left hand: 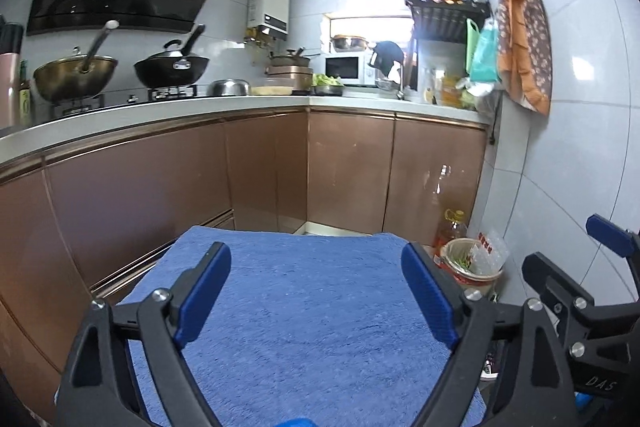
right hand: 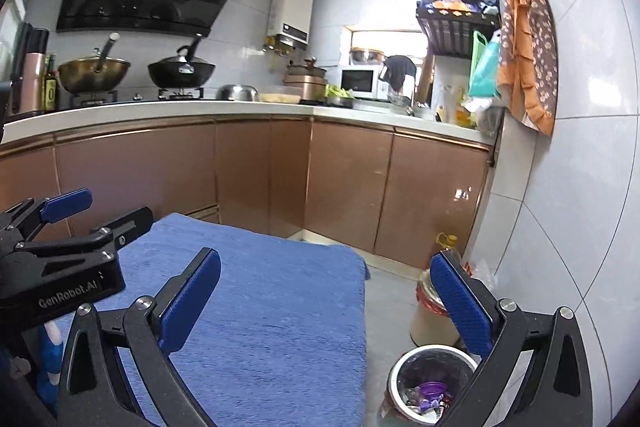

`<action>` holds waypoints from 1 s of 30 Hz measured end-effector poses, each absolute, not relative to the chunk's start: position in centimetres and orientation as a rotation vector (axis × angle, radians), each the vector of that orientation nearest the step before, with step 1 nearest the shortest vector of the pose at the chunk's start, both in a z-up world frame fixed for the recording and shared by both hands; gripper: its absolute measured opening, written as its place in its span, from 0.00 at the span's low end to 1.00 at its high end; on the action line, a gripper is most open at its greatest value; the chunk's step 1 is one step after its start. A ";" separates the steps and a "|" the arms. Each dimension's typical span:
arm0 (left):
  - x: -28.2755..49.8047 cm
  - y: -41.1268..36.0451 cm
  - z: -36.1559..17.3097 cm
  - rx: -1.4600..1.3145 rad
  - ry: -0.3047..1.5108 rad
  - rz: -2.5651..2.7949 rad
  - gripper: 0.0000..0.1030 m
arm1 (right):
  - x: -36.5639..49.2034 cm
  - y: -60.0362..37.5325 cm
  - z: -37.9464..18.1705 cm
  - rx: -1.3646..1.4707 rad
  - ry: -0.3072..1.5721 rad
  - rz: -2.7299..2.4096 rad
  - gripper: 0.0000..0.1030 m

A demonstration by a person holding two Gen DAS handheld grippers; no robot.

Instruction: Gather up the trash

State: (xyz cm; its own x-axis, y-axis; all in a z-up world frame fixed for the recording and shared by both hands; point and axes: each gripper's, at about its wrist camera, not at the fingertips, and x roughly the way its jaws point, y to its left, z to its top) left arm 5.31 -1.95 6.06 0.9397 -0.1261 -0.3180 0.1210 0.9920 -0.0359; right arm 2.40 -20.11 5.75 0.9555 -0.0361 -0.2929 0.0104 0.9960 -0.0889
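My left gripper [left hand: 316,291] is open and empty above a blue towel [left hand: 296,307] that covers a low surface. My right gripper [right hand: 324,303] is open and empty over the towel's right edge [right hand: 280,307]. A round metal-rimmed trash bin [right hand: 430,383] stands on the floor below the right gripper, with purple and silver wrappers inside. The left gripper shows at the left of the right wrist view [right hand: 68,227], and the right gripper shows at the right of the left wrist view [left hand: 580,291]. No loose trash shows on the towel.
A second bucket [left hand: 472,263] with scraps and an oil bottle [left hand: 452,227] stand in the floor corner by the tiled wall. Brown cabinets [left hand: 348,167] run under an L-shaped counter with woks [left hand: 172,67], a microwave [left hand: 344,67] and racks.
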 end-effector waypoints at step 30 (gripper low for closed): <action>3.6 -4.3 5.7 0.013 0.338 -0.194 0.85 | -0.5 -24.0 4.4 -0.002 0.290 -0.118 1.00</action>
